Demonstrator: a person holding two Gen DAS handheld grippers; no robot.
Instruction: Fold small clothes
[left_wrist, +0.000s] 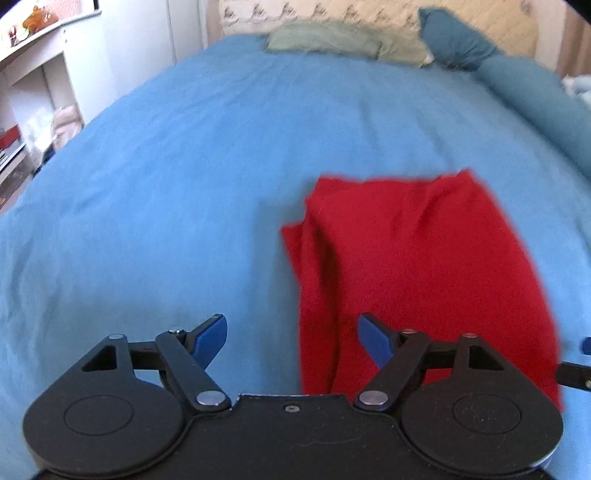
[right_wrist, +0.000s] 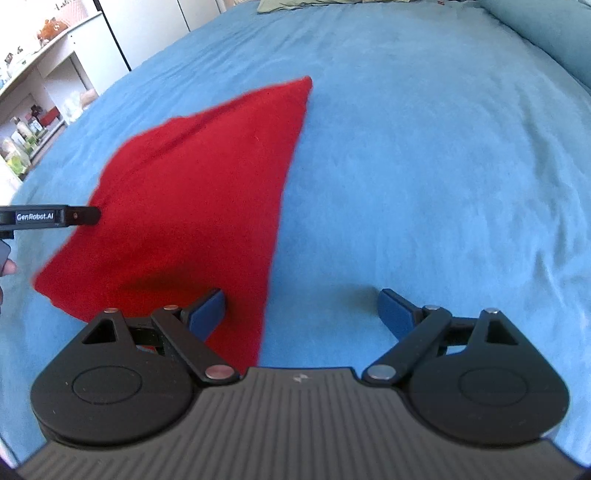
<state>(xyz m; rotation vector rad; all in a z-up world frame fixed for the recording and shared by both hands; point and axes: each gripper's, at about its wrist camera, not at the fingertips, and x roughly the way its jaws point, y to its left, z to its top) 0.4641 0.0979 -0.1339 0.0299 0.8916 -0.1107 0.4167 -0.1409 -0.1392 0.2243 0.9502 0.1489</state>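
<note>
My left gripper (left_wrist: 291, 339) spread, straddling red cloth (left_wrist: 417, 273) near edge | right gripper (right_wrist: 303, 314) spread likewise | both poised to pinch for next fold

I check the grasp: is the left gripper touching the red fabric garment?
Cannot tell. In the left wrist view, the open left gripper overlaps the red fabric garment, but neither contact nor gap shows.

Bed with blue cover (left_wrist: 184, 177), red garment (left_wrist: 424, 266) lying folded on it, green pillow (left_wrist: 325, 37) and teal pillows (left_wrist: 517, 74) at the head
</note>
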